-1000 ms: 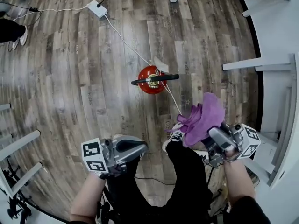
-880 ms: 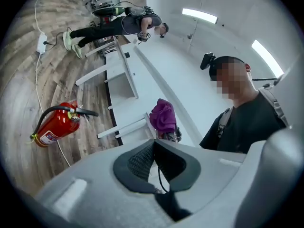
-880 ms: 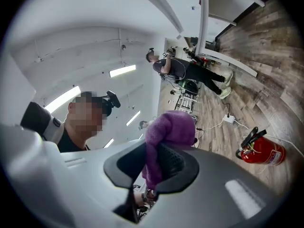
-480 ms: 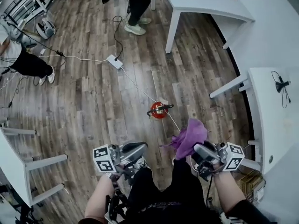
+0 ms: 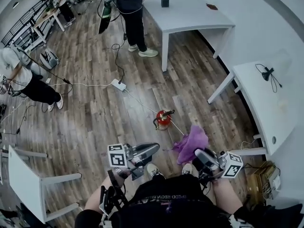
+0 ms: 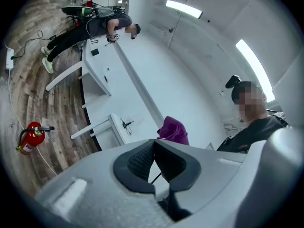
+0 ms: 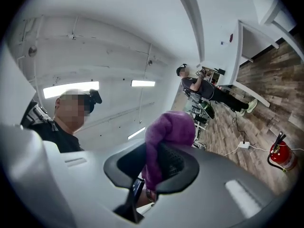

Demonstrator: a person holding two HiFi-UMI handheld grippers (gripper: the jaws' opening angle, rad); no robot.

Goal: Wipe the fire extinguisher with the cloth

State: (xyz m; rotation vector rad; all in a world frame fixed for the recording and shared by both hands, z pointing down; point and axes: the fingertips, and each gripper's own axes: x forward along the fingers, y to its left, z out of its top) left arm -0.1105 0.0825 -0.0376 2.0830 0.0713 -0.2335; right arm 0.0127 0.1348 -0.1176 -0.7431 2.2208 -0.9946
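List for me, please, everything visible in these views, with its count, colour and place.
fire extinguisher: one, red, standing on the wooden floor ahead of the person's feet
cloth: one, purple, in the right gripper
power strip: one, white, on the floor beyond the extinguisher
tables: at least three, white; far, right, lower left
bystanders: at least two, dark trousers; one standing by the far table, one low at the left
left gripper: one, grey, shut, empty
right gripper: one, grey, shut on the cloth
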